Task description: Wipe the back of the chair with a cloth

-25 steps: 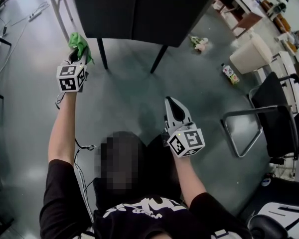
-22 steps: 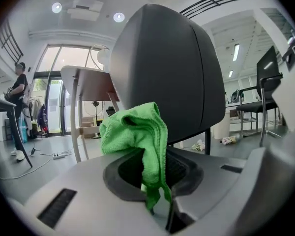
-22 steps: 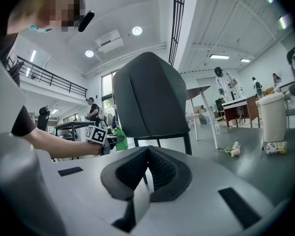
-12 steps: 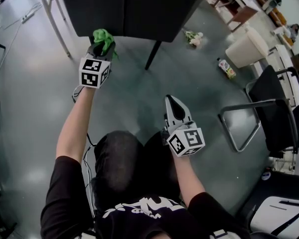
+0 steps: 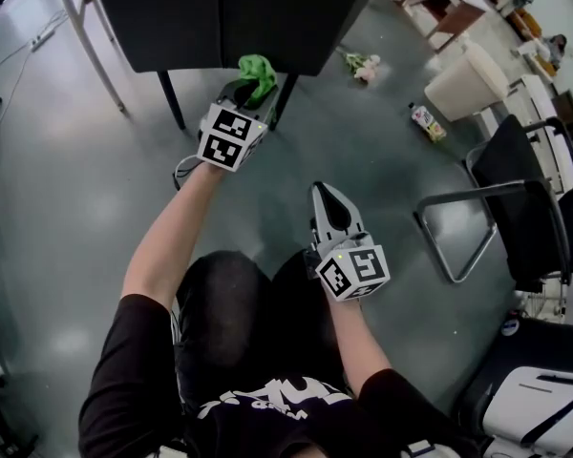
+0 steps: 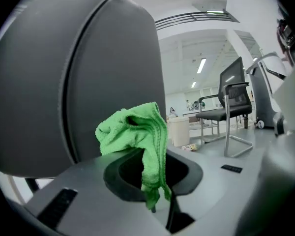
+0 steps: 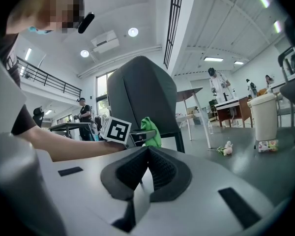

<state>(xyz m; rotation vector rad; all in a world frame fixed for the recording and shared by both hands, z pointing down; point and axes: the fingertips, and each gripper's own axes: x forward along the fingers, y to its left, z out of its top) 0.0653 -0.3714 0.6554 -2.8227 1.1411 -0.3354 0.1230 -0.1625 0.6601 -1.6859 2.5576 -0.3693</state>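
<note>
Green cloth held at the back of the dark chair

Nearest, short of the chair (image 5: 239, 17), the right hand-held gripper (image 5: 327, 197) hangs over the person's lap with its jaws pressed together on nothing. Closer to the chair, the left hand-held gripper (image 5: 244, 88) is clamped on the one green cloth (image 5: 258, 68), which bunches above the jaws at the lower edge of the chair's back. The left gripper view shows the cloth (image 6: 137, 132) just in front of that grey back (image 6: 64, 82); whether they touch cannot be told. There are two marker cubes, one per gripper, carrying black-and-white squares and no letters. White print on the person's black shirt is too cut off to read. Right of the chair, farther off, one bottle (image 5: 425, 122) lies on the floor, its label unreadable, near one white bin (image 5: 470, 79).
</note>
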